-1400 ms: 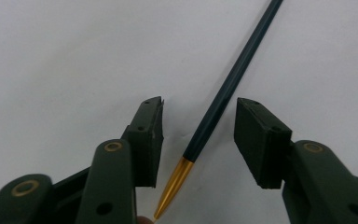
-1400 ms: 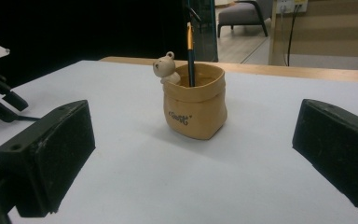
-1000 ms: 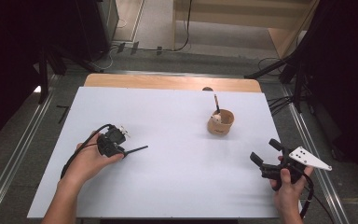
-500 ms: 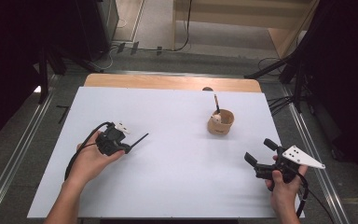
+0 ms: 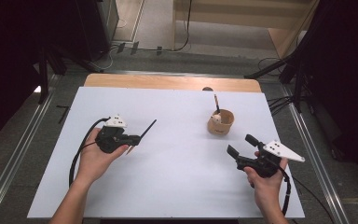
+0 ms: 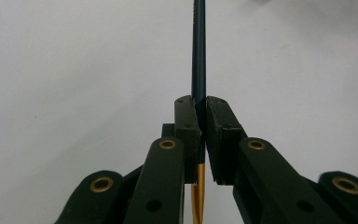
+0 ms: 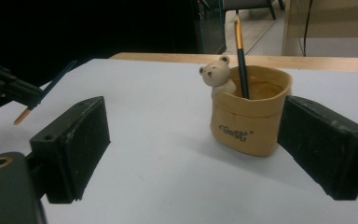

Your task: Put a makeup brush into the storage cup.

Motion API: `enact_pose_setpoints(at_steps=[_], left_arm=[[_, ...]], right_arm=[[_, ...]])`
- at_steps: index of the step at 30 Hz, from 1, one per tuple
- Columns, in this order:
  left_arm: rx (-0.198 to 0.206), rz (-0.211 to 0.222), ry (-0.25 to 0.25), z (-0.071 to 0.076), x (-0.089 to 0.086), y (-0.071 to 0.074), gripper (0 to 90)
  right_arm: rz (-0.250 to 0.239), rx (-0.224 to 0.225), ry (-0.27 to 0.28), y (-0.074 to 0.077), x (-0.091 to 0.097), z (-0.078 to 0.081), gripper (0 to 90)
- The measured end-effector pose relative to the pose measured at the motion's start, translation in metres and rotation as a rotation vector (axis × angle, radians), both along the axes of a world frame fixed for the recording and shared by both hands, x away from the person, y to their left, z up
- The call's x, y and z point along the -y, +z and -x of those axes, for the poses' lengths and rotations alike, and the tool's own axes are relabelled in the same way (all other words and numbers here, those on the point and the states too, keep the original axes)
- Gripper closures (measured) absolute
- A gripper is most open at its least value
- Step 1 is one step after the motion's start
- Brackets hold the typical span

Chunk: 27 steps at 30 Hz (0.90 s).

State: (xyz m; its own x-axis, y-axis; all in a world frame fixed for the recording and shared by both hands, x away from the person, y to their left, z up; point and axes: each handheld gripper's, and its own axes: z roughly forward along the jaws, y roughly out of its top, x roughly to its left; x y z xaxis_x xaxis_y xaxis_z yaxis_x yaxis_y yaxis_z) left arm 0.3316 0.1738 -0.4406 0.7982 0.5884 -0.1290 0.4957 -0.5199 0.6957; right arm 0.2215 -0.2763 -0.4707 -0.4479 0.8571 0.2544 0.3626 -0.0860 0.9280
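Note:
My left gripper (image 5: pixel 131 139) is shut on a dark blue pencil (image 5: pixel 148 127) with a gold end, lifted off the white table; its tip points toward the far right. In the left gripper view the pencil (image 6: pixel 198 56) runs straight out between the pressed pads of that gripper (image 6: pixel 202 105). A tan cup (image 5: pixel 221 123) with a small bear figure holds another pencil (image 5: pixel 216 103) upright. My right gripper (image 5: pixel 242 145) is open just short of the cup; its jaws have just been closing a little, with nothing between them. From the right gripper (image 7: pixel 196 144) the cup (image 7: pixel 249 116) stands ahead.
The white table top (image 5: pixel 177 186) has a wooden strip (image 5: pixel 168 82) along its far edge. Metal rails (image 5: pixel 14 158) run along both sides. The left gripper (image 7: pixel 9 86) and its pencil (image 7: pixel 51 84) appear at the far left of the right gripper view.
The right hand has moved left, toward the cup. The left gripper's pencil has swung from pointing right to pointing up and right.

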Motion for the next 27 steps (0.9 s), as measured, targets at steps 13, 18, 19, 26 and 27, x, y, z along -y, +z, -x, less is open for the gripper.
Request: enact_pose_setpoints(at_steps=[13,18,19,26,27], left_arm=[[0.058,0.148,-0.012,0.010,0.014,0.001,84.3],[0.075,0.175,-0.024,0.014,0.023,-0.002,84.3],[0.074,0.177,-0.026,0.015,0.024,-0.003,84.3],[0.069,0.233,-0.029,0.020,0.035,-0.010,84.3],[0.076,0.232,-0.030,0.021,0.037,-0.010,84.3]], right_arm=[[0.014,-0.045,0.047,0.000,-0.079,-0.017,15.8],[-0.031,-0.051,0.077,0.003,-0.102,-0.023,19.0],[-0.044,-0.046,0.085,0.004,-0.106,-0.024,20.3],[-0.049,-0.029,0.086,0.008,-0.129,-0.029,30.9],[-0.055,-0.034,0.086,0.008,-0.132,-0.030,31.5]])
